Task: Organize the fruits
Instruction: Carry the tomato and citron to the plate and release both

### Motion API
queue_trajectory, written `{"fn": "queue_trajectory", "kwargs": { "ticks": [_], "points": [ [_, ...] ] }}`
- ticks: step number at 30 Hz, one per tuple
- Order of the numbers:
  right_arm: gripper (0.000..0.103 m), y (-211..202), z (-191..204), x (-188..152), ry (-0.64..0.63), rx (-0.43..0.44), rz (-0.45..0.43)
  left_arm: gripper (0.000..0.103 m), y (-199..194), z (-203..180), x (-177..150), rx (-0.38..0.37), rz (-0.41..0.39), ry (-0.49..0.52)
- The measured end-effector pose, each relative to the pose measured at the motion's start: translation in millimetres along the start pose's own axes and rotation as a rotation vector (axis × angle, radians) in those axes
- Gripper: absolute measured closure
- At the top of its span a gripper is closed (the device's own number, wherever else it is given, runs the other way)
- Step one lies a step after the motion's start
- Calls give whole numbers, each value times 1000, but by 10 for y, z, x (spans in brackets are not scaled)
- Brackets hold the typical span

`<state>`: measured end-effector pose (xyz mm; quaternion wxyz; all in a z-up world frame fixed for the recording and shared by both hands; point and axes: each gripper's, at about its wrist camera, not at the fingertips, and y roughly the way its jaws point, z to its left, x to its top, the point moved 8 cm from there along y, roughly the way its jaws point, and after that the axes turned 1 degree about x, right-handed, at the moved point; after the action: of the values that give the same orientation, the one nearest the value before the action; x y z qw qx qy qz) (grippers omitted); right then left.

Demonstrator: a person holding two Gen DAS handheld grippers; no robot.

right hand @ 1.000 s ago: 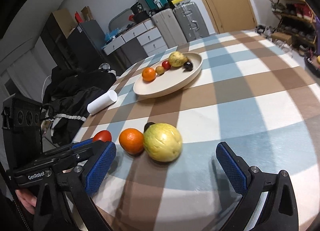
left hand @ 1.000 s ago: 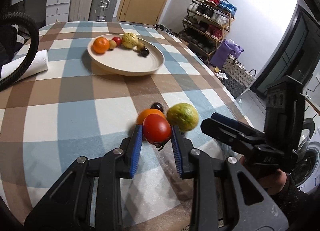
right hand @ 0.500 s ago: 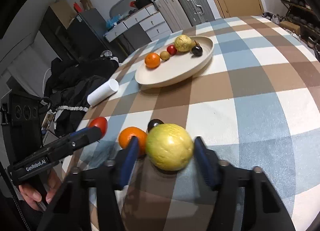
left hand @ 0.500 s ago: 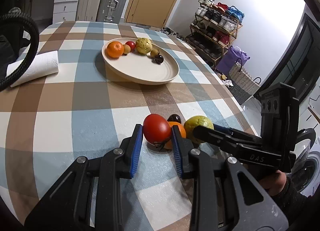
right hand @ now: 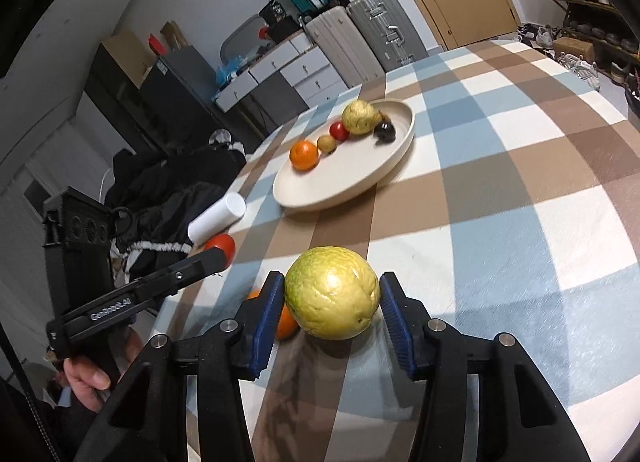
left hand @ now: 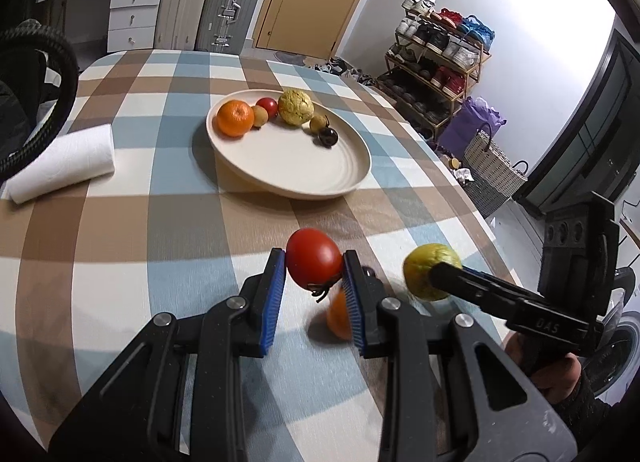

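Observation:
My left gripper (left hand: 314, 268) is shut on a red tomato (left hand: 314, 263), held above the checked tablecloth. My right gripper (right hand: 332, 294) is shut on a yellow-green guava (right hand: 332, 298), also lifted off the table; the same guava (left hand: 426, 276) shows at the right in the left wrist view. An orange (left hand: 338, 316) lies on the cloth below, partly hidden behind the left gripper's right finger. Farther back stands a cream plate (left hand: 312, 170) holding an orange (left hand: 235, 118), a small tomato (left hand: 268, 106), a second guava (left hand: 295, 107) and small brown and dark fruits.
A white paper roll (left hand: 60, 162) lies at the table's left. A black hose (left hand: 60, 62) and dark clothes (right hand: 168, 190) sit past the left edge. Suitcases, drawers, a shoe rack (left hand: 436, 62) and a basket (left hand: 492, 166) stand around the room.
My right gripper went from open to shut on the guava and lifted it. My left gripper rose with the tomato and moved towards the plate.

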<state>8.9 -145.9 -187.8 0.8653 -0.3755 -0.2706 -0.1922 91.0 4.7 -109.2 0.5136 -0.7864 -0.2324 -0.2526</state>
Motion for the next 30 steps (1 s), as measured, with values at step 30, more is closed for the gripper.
{"fn": "queue_trajectory", "kwargs": {
  "ticks": [30],
  "points": [
    [53,998,-41,1397,-80,-12,32,77,1348,323,1372,-17,60,-18]
  ]
}}
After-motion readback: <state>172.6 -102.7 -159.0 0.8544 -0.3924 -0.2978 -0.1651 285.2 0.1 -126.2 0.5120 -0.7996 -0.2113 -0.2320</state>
